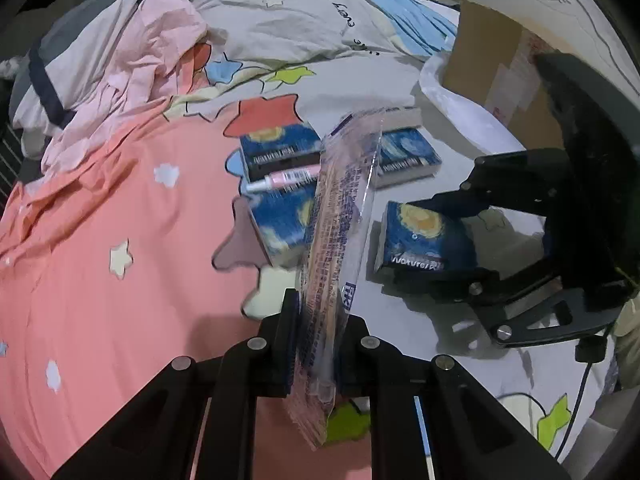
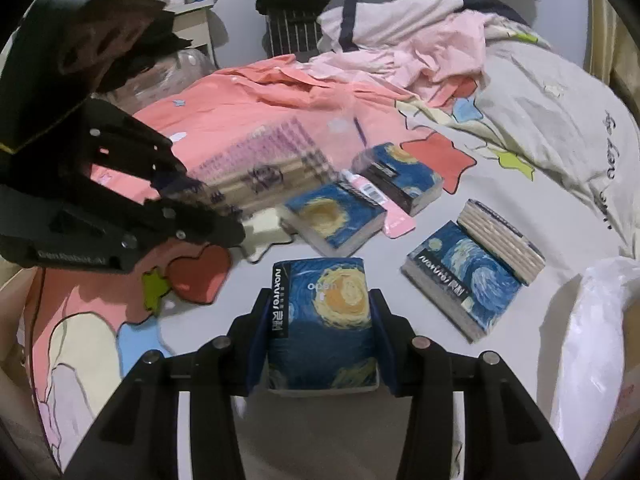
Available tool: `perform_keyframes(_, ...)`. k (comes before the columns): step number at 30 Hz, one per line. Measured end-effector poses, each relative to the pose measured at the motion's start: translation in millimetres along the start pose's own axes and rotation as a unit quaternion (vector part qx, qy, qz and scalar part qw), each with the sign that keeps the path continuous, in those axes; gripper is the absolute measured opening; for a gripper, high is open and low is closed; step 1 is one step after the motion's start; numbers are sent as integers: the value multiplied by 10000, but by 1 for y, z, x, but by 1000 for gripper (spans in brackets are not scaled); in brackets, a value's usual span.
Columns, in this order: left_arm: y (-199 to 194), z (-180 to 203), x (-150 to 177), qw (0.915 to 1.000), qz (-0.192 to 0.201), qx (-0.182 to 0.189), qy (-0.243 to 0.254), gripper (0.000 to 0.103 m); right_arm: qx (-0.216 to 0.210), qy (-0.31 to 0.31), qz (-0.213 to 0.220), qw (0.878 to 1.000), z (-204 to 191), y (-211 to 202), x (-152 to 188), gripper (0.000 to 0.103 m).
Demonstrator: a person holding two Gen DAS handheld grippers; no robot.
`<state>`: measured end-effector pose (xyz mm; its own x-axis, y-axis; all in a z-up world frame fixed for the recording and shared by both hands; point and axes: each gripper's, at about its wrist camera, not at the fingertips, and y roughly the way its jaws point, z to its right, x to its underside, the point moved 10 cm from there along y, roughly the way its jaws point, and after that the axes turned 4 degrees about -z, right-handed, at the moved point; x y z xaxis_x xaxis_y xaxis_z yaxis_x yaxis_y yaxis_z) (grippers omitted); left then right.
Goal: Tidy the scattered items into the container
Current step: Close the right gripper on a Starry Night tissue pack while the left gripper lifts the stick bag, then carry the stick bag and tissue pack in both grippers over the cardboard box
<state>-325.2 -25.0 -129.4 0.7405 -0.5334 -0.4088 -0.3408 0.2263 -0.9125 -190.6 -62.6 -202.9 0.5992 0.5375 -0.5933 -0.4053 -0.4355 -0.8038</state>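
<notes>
My left gripper point(image 1: 318, 308) is shut on a clear printed bag of wooden sticks point(image 1: 340, 216), which hangs above the bed. The right wrist view shows that gripper point(image 2: 216, 208) and the blurred bag point(image 2: 256, 172) at the left. My right gripper point(image 2: 320, 296) is shut on a blue starry tissue pack point(image 2: 324, 320) lying on the sheet, a pad against each side. The left wrist view shows the right gripper point(image 1: 404, 240) around that pack point(image 1: 424, 240). Three more blue packs point(image 2: 334, 216) point(image 2: 400, 176) point(image 2: 464, 292) and a pink tube point(image 1: 284, 180) lie beyond. A cardboard box point(image 1: 492, 68) lined with a white bag point(image 2: 592, 340) stands at the right.
A salmon shirt point(image 1: 100, 220) covers the left of the bed. Pale pink clothes point(image 2: 420, 56) and a beige duvet point(image 1: 304, 24) are heaped at the back. A beige ribbed pack point(image 2: 500, 240) leans on one blue pack. A dark slatted basket point(image 2: 296, 12) stands beyond the bed.
</notes>
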Motion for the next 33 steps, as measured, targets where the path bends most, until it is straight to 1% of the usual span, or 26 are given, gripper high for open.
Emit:
perform_keyframes(6,-15,23,17,9999,47,95,-5,14,47,-22,95,9999,-16,-25,12,43)
perform_keyframes(13,-38,57,28,9998,108,167,63,14,101,210,221,9995,-15,-59,30,43)
perform_keyframes(16,-50,70,30,9997,186,82,140,14,172,268,309,9990,-14,-77,37,43)
perform_keyframes(24,-75,105,24,9989,320,57,327,14,316,382,532,9973,-8,-118,50,43)
perform_keyframes(28,-80,123,21,9984,344,89,447,14,378,403,610,9966,-6,-135,56,43)
perform_keyframes(32,-71,131,28,9987,217,-10,470,14,367,449,602,9965,-4,-139,65,43)
perform_keyframes(33,-68,132,31,9989,182,-38,442,16,349,454,583,9967,-5,-139,68,43)
